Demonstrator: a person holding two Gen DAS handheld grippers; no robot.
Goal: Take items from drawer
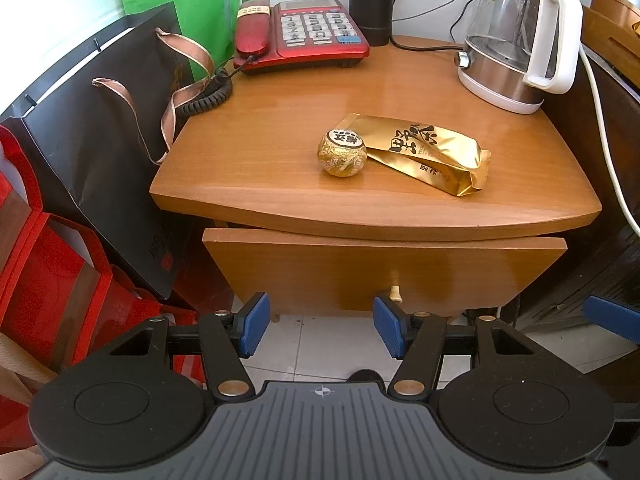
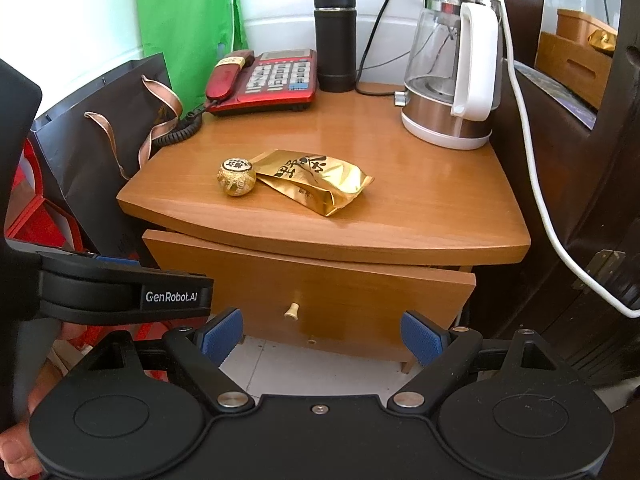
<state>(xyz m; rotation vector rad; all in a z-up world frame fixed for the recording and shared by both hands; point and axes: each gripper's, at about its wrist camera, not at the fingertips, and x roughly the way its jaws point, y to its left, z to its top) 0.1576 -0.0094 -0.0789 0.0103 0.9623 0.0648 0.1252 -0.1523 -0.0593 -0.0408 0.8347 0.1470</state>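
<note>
A wooden nightstand's drawer [image 1: 384, 268] [image 2: 320, 292] sits closed under the top, with a small pale knob [image 1: 395, 293] [image 2: 292, 312] on its front. On the top [image 1: 260, 160] [image 2: 420, 208] lie a gold foil ball [image 1: 342, 153] [image 2: 236, 176] and a gold foil pouch [image 1: 432, 152] [image 2: 316, 180], touching each other. My left gripper [image 1: 320, 330] hangs open and empty in front of the drawer, its right pad just left of the knob. My right gripper [image 2: 322, 340] is open and empty too, below the knob. The left gripper's body [image 2: 120, 292] shows at the left of the right wrist view.
At the back of the top stand a red telephone [image 1: 304, 32] [image 2: 264, 80], a black flask [image 1: 372, 0] [image 2: 335, 38] and a glass kettle [image 1: 516, 40] [image 2: 452, 76]. Dark and red gift bags [image 1: 104, 152] crowd the left side. Dark wooden furniture [image 2: 580, 240] and a white cable [image 2: 532, 184] are on the right.
</note>
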